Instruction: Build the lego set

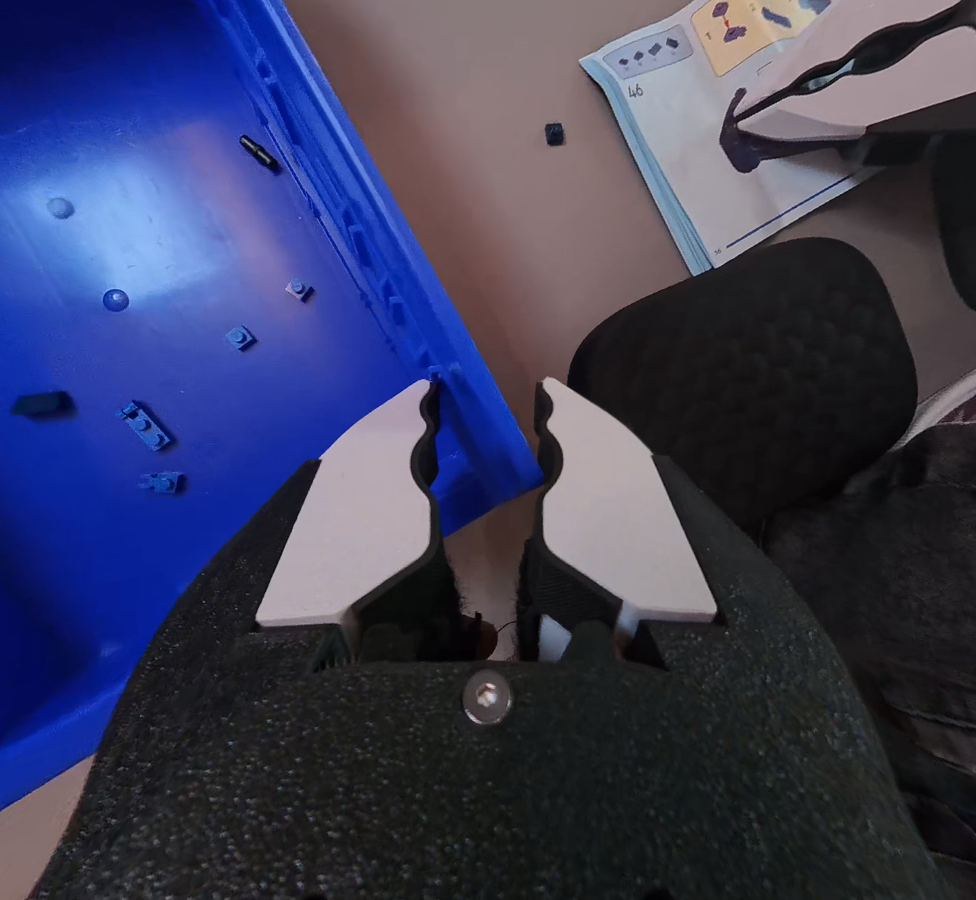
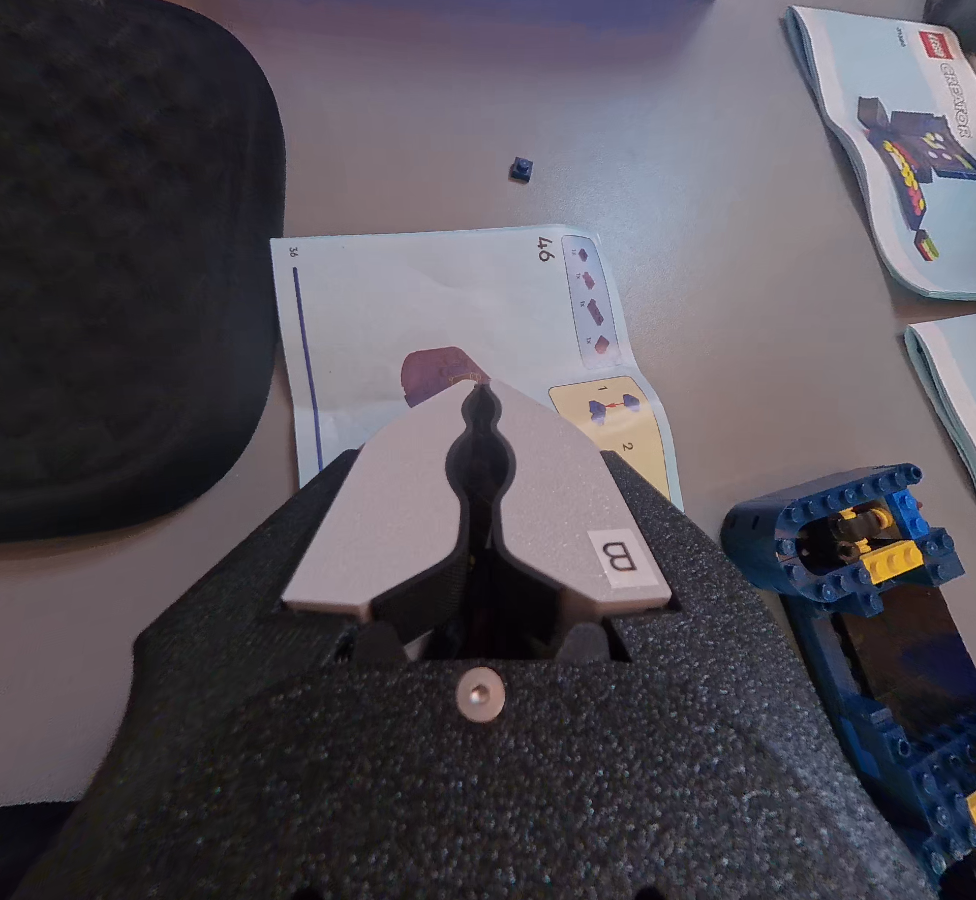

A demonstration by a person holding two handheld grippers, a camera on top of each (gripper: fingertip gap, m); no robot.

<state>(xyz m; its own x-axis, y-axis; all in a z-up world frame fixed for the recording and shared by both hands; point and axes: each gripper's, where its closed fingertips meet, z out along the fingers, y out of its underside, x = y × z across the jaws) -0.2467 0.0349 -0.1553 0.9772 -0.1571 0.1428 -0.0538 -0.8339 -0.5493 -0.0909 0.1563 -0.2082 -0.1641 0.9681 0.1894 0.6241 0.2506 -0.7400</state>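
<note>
Left gripper (image 1: 486, 389) jaws apart, straddling blue bin (image 1: 475, 431) rim, gripping nothing; right gripper (image 2: 481, 386) jaws clenched, tips on open booklet (image 2: 422, 304); steady hands best

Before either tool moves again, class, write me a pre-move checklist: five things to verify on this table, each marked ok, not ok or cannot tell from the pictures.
1. Left tool open: ok; its fingers straddle the blue bin's rim.
2. Left pads pressing the rim: cannot tell.
3. Right tool shut with nothing between the tips: ok; it hangs over the open booklet.
4. Loose dark brick clear of both tools: ok; it lies alone on the table.
5. Small parts lying on the bin floor: ok.
</note>
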